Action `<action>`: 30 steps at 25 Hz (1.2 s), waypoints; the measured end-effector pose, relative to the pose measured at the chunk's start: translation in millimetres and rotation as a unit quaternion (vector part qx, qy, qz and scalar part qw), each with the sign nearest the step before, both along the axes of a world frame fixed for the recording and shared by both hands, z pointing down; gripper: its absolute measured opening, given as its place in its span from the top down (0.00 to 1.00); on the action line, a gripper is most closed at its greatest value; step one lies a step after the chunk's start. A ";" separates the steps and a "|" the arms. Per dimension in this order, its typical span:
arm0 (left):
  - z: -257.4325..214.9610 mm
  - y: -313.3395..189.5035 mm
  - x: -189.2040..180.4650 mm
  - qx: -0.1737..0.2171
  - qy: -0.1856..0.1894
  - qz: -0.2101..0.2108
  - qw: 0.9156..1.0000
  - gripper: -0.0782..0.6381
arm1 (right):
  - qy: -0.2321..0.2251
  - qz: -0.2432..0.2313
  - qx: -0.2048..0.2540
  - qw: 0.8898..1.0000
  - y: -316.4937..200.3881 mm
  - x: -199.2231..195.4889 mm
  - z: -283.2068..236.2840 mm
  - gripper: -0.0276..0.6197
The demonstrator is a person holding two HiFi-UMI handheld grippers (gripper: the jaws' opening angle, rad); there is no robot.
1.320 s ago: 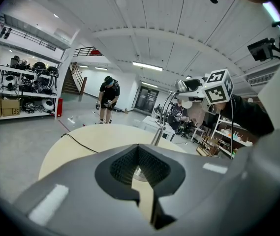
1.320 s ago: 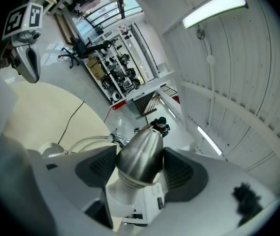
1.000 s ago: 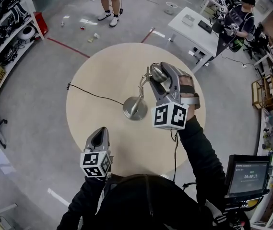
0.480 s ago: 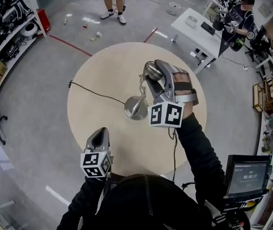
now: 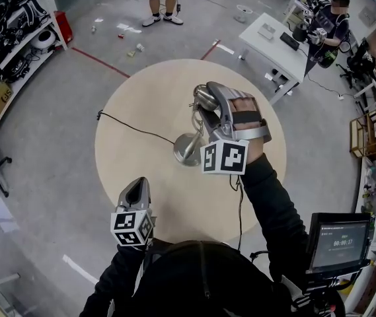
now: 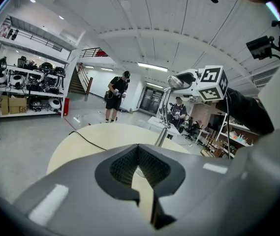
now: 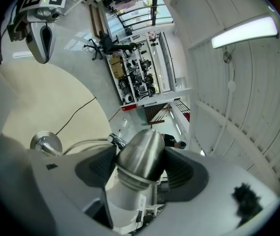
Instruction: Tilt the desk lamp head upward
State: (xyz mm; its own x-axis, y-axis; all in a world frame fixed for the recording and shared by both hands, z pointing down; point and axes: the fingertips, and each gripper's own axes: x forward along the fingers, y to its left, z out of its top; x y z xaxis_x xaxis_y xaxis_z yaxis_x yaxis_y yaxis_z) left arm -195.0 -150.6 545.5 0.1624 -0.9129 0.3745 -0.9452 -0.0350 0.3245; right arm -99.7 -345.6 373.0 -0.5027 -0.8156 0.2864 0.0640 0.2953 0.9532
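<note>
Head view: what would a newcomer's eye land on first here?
The right gripper clamped on the shiny metal lamp head, above the middle of the round tan table. Next, the lamp's round base with its black cord trailing left across the table. The left gripper hangs shut and empty at the table's near edge.

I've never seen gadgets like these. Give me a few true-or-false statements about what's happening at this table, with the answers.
1. The right gripper is shut on the lamp head. True.
2. The left gripper holds the lamp base. False: it is empty, low near the edge of the table and apart from the base.
3. The table is square. False: it is round.
4. A black cord runs across the table from the lamp base. True.
</note>
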 end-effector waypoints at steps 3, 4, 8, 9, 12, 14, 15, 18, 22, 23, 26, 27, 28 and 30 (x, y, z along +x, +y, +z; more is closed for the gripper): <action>-0.4 2.0 -2.1 -0.001 -0.001 -0.004 1.000 0.88 | 0.007 -0.002 0.003 1.000 0.3 -3.1 0.5 0.47; -1.9 2.9 -2.6 -0.001 -0.001 -0.005 1.000 0.88 | 0.009 -0.002 0.004 1.000 0.7 -3.8 -0.2 0.47; -5.2 5.9 -4.9 0.000 -0.002 -0.010 1.000 0.88 | 0.018 -0.005 0.007 1.000 1.9 -8.4 -0.4 0.47; -5.2 6.5 -5.2 0.000 -0.001 -0.011 1.000 0.88 | 0.020 -0.006 0.008 1.000 2.0 -9.4 0.2 0.47; -5.8 8.4 -5.2 0.001 -0.001 -0.014 1.000 0.88 | 0.025 -0.008 0.012 1.000 1.8 -11.3 0.9 0.47; -6.4 9.8 -5.3 0.001 -0.002 -0.016 1.000 0.88 | 0.028 -0.010 0.015 0.999 1.8 -12.4 0.9 0.47; -6.7 10.5 -5.4 0.001 -0.002 -0.017 1.000 0.88 | 0.030 -0.010 0.016 0.999 1.9 -12.9 0.9 0.47; -7.9 12.3 -6.1 0.001 -0.002 -0.020 1.000 0.88 | 0.032 -0.011 0.019 0.999 1.8 -14.1 1.1 0.47; -9.3 13.5 -7.8 0.002 -0.004 -0.023 1.000 0.88 | 0.028 -0.011 0.023 0.999 1.3 -14.5 1.1 0.47; -9.4 13.8 -7.9 0.002 -0.004 -0.023 1.000 0.88 | 0.027 -0.011 0.023 0.999 1.2 -14.4 1.3 0.47; -9.1 14.1 -6.8 0.003 -0.005 -0.022 1.000 0.88 | 0.024 -0.013 0.023 0.999 1.1 -13.4 2.2 0.47; -9.0 14.1 -6.3 0.003 -0.005 -0.022 1.000 0.88 | 0.022 -0.013 0.023 0.999 1.1 -12.8 2.3 0.47; -8.9 13.9 -5.9 0.003 -0.005 -0.021 1.000 0.88 | 0.020 -0.013 0.022 0.999 1.2 -12.2 2.2 0.47; -8.7 13.4 -5.1 0.003 -0.006 -0.019 1.000 0.88 | 0.012 -0.014 0.019 1.000 2.0 -10.9 1.6 0.47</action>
